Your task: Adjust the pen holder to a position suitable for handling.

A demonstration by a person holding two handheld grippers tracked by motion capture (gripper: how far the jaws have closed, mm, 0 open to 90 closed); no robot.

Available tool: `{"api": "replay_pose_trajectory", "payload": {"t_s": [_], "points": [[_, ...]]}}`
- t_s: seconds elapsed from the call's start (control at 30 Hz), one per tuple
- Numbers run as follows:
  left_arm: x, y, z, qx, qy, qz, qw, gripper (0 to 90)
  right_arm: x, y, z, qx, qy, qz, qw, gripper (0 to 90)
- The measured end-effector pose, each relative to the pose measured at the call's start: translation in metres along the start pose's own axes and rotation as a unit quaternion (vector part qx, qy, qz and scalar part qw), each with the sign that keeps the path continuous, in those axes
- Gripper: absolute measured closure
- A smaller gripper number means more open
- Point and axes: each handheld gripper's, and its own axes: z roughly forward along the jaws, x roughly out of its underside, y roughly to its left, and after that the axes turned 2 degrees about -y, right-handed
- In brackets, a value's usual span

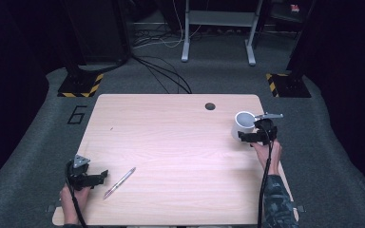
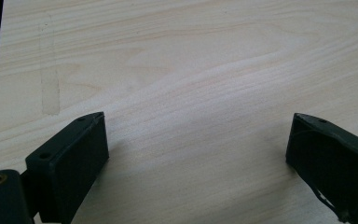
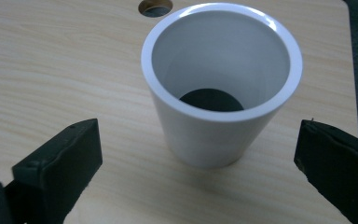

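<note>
Tabletop [image 1: 171, 137] of pale wood is what I see from the high view, with a white cup [image 1: 243, 125] standing upright near its far right edge, not far from a round hole [image 1: 210, 106]. My right claw [image 1: 250, 136] is just beside the cup, on its near side. My left claw [image 1: 100, 176] rests at the near left corner, and a pen [image 1: 120, 182] lies on the wood just to the right of it, not touching.

From the left gripper view, the left claw [image 2: 196, 144] is released, its jaws wide apart over bare wood, nothing between them.

From the right gripper view, the right claw [image 3: 198, 158] is also released. The cup [image 3: 214, 121] stands in front of the gap between the jaws, and neither jaw touches it. Its inside bottom looks dark.
</note>
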Motion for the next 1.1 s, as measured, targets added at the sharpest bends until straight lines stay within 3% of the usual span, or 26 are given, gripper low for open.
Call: {"api": "replay_pose_trajectory", "payload": {"t_s": [0.13, 0.37, 0.63, 1.1], "points": [[0.0, 0.0, 0.0, 0.0, 0.0, 0.0, 1.0, 5.5, -0.001, -0.001, 0.011, 0.008, 0.0, -0.006, 1.0, 0.4], [0.0, 0.0, 0.0, 0.0, 0.0, 0.0, 1.0, 5.5, -0.006, -0.009, 0.024, 0.002, -0.011, 0.016, 0.9998, 0.5], [0.0, 0.0, 0.0, 0.0, 0.0, 0.0, 1.0, 5.5, -0.007, -0.008, 0.036, 0.013, -0.023, 0.006, 0.9996, 2.9], [0.0, 0.0, 0.0, 0.0, 0.0, 0.0, 1.0, 5.5, -0.005, -0.009, 0.043, 0.016, -0.039, 0.006, 0.9991, 5.9]]}}
